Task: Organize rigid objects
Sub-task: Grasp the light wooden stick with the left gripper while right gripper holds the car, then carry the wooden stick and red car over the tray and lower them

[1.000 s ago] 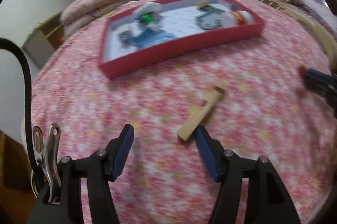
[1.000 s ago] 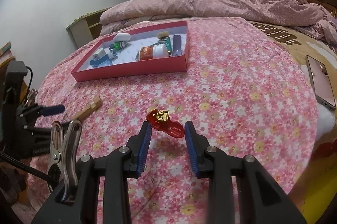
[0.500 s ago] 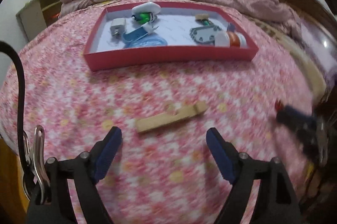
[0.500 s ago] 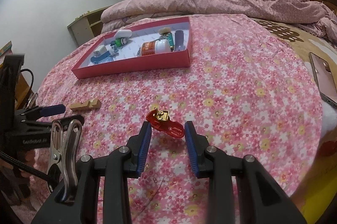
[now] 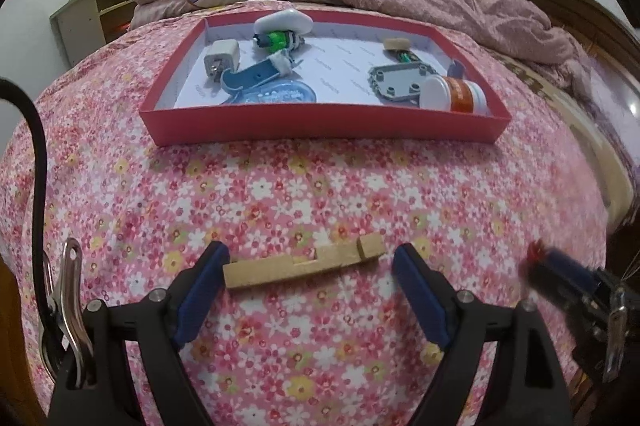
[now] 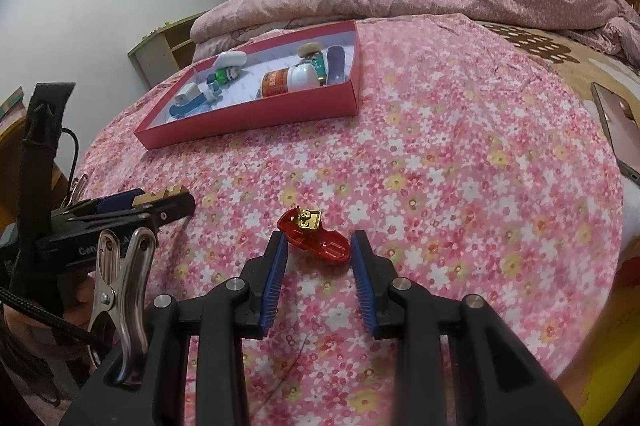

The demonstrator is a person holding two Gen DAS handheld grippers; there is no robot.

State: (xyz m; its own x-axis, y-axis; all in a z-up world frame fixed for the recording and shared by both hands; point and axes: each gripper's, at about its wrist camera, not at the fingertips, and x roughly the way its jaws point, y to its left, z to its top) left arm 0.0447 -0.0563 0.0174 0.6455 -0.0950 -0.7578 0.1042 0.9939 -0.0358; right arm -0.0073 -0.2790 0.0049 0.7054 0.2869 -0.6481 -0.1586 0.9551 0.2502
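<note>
The left gripper (image 5: 308,266) stands wide open over the flowered bedspread (image 5: 320,193), its jaws flanking a notched wooden block (image 5: 300,266) that lies crosswise between them; the left pad seems to touch the block's end, the right stands apart. Beyond sits a red tray (image 5: 324,123) holding a charger (image 5: 221,63), blue clip (image 5: 256,75), grey plate (image 5: 400,81) and white-capped bottle (image 5: 454,93). The right gripper (image 5: 560,272) shows blurred at the right edge.

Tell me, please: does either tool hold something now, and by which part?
Nothing is held. The left tool is open around the wooden piece lying on the bed; the right tool is open around the red clip.
</note>
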